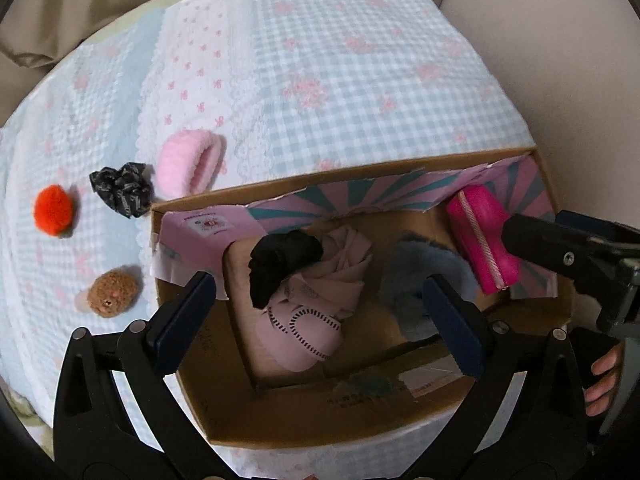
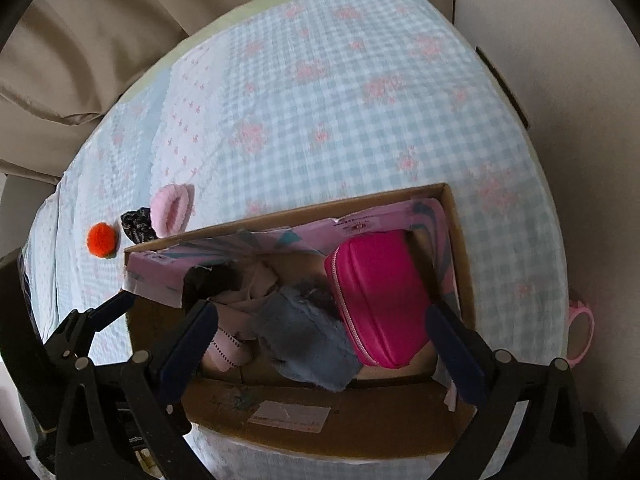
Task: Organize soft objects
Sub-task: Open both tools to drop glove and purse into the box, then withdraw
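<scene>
A cardboard box [image 1: 320,416] [image 2: 360,432] sits on the checked cloth and holds a black scrunchie [image 1: 282,262], pink cloth items [image 1: 308,332], a blue fluffy piece [image 1: 416,276] [image 2: 304,340] and a magenta zip pouch [image 1: 480,236] [image 2: 380,296]. Left of the box lie a pink fluffy band [image 1: 188,164] [image 2: 170,206], a dark patterned scrunchie [image 1: 122,190] [image 2: 138,224], an orange pompom [image 1: 52,210] [image 2: 102,238] and a brown fuzzy ball [image 1: 112,290]. My left gripper [image 1: 320,312] is open and empty above the box. My right gripper [image 2: 324,336] is open and empty over the pouch and blue piece.
The table wears a blue-and-white checked cloth [image 1: 340,80] [image 2: 340,100] with pink flowers. Beige curtain and wall surround it. A pink plastic ring [image 2: 580,332] hangs at the table's right edge. The right gripper's body [image 1: 580,256] and the person's fingers [image 1: 604,380] show at the right.
</scene>
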A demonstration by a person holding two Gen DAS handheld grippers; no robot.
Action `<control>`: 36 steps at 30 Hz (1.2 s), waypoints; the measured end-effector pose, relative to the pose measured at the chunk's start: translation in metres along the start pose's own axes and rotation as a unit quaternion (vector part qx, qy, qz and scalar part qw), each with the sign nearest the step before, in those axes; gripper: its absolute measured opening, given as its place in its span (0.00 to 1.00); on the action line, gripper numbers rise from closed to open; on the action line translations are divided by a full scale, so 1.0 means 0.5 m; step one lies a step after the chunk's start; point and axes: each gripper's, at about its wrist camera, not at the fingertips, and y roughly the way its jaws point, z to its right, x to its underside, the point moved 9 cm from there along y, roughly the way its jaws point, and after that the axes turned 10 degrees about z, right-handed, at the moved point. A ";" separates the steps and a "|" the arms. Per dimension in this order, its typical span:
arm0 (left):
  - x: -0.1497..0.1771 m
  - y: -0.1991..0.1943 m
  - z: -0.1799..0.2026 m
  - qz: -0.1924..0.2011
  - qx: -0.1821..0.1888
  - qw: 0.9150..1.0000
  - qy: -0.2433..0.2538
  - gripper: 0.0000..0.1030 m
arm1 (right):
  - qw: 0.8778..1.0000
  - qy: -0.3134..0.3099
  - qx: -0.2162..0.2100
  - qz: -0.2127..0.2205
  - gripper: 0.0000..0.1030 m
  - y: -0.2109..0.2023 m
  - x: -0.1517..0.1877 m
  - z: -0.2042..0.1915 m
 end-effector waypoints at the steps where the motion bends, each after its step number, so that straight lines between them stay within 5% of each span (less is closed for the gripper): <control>1: -0.002 -0.004 0.001 0.002 0.002 1.000 -0.001 1.00 | 1.000 -0.002 0.001 0.001 1.00 -0.008 0.000 -0.002; 7: -0.023 -0.071 0.014 0.029 0.022 0.999 0.002 1.00 | 0.999 -0.012 0.004 0.041 1.00 -0.093 -0.015 -0.028; 17: -0.063 -0.301 -0.025 0.121 0.025 0.992 -0.002 1.00 | 0.989 -0.059 0.014 0.134 1.00 -0.300 -0.030 -0.127; 27: -0.050 -0.572 -0.152 0.218 0.004 0.976 -0.024 1.00 | 0.970 -0.110 0.019 0.215 1.00 -0.500 0.009 -0.294; 36: 0.023 -0.750 -0.326 0.271 -0.020 0.960 -0.067 1.00 | 0.950 -0.130 0.026 0.283 1.00 -0.596 0.071 -0.423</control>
